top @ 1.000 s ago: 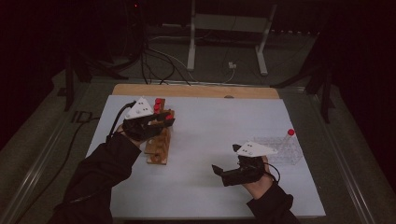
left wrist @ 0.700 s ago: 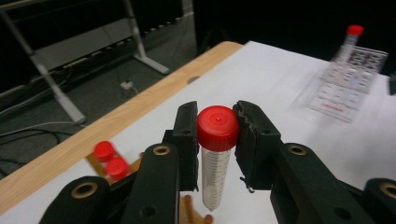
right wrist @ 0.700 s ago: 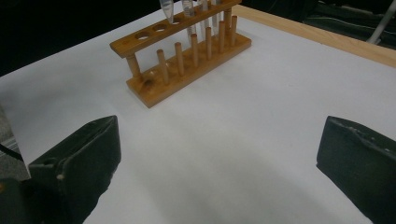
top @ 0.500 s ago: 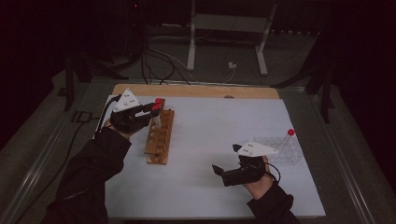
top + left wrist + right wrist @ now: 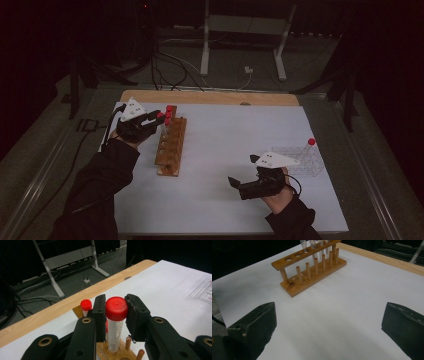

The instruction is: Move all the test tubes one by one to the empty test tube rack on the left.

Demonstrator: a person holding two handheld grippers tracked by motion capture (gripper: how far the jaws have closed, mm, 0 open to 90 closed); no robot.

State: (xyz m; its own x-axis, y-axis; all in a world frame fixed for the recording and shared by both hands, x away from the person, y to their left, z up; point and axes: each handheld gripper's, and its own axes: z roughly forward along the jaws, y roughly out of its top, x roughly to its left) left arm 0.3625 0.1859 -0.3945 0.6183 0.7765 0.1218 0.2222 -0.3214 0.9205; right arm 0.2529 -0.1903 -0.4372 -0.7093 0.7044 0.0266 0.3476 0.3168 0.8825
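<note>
The left gripper [image 5: 115,315] is clamping the red cap of a clear graduated test tube [image 5: 114,335], its 2 pads pressing on either side of the cap. The tube is standing upright with its lower end entering a hole of the wooden test tube rack [image 5: 171,146], at the rack's far end, just beside other red-capped tubes [image 5: 169,111] already standing there. Gripping at the cap is keeping the jaws above the rack's top board, which leaves room for the tube to slide down; this appears to be a seating step, not yet finished. The right gripper [image 5: 240,186] is resting low over the white table sheet [image 5: 235,130], jaws standing wide apart and holding nothing, well apart from the rack. A clear plastic rack [image 5: 300,159] is sitting just beyond it with 1 red-capped tube [image 5: 311,142] at its far corner, probably the supply for further transfers.
</note>
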